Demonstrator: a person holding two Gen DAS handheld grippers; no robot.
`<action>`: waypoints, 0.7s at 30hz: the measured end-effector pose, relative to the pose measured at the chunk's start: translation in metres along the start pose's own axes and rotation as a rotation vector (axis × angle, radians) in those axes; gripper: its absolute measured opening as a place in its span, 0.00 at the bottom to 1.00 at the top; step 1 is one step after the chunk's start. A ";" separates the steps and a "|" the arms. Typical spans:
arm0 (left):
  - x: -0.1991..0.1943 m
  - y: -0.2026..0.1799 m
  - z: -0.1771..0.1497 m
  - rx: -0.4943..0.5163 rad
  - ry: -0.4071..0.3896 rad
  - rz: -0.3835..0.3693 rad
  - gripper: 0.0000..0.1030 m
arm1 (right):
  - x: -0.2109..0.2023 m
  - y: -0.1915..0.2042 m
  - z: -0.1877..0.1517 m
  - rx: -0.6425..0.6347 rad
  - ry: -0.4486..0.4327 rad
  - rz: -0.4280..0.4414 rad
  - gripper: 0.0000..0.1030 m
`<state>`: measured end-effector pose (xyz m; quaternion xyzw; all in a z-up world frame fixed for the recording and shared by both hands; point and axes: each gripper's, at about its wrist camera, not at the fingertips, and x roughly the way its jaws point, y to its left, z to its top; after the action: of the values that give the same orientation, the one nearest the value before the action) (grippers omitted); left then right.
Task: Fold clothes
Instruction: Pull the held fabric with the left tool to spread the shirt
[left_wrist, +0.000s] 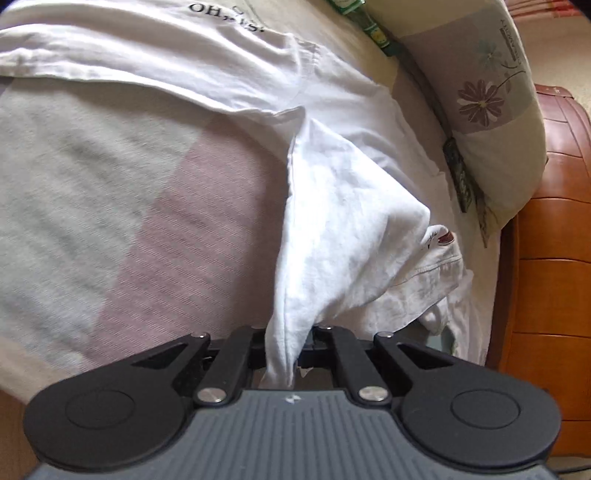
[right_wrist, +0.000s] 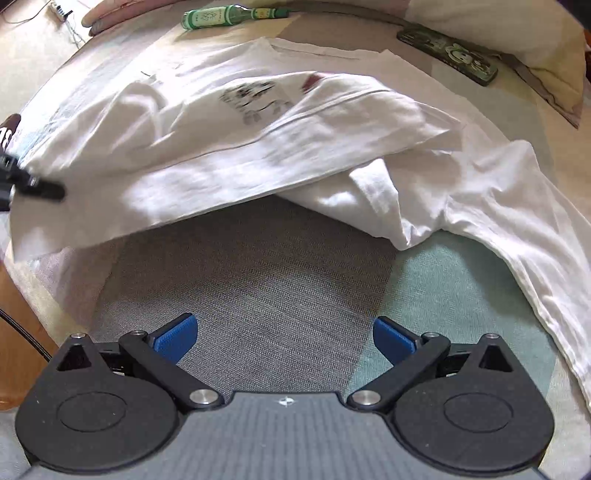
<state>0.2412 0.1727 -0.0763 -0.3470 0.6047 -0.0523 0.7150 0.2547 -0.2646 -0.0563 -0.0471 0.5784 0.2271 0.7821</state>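
A white T-shirt (left_wrist: 221, 62) with black lettering and a small printed figure lies spread on the bed. My left gripper (left_wrist: 286, 350) is shut on a pinched corner of the shirt, and the cloth rises from the bed in a taut fold to its jaws. In the right wrist view the same T-shirt (right_wrist: 258, 140) lies partly folded over itself, with one sleeve trailing to the right. My right gripper (right_wrist: 285, 338) hangs open over bare bedsheet, its blue pads (right_wrist: 175, 338) wide apart with nothing between them. The left gripper (right_wrist: 35, 184) shows blurred at that view's left edge.
The bedsheet (left_wrist: 110, 192) has grey, pink and green patches. A flowered pillow (left_wrist: 491, 110) lies at the head of the bed beside a wooden headboard (left_wrist: 550, 258). A green bottle (right_wrist: 229, 15) and a dark flat case (right_wrist: 448, 55) lie on the bed beyond the shirt.
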 end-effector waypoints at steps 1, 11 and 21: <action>-0.004 0.008 -0.002 0.002 0.012 0.033 0.03 | -0.002 -0.002 -0.001 0.025 0.005 0.006 1.00; 0.014 0.056 0.012 0.021 0.103 0.267 0.03 | -0.013 -0.034 -0.013 0.356 0.047 0.169 1.00; 0.022 0.056 0.023 0.106 0.163 0.257 0.05 | 0.006 -0.060 0.042 0.578 -0.085 0.371 1.00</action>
<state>0.2487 0.2145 -0.1254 -0.2232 0.6966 -0.0202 0.6815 0.3173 -0.3020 -0.0599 0.2919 0.5843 0.1938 0.7320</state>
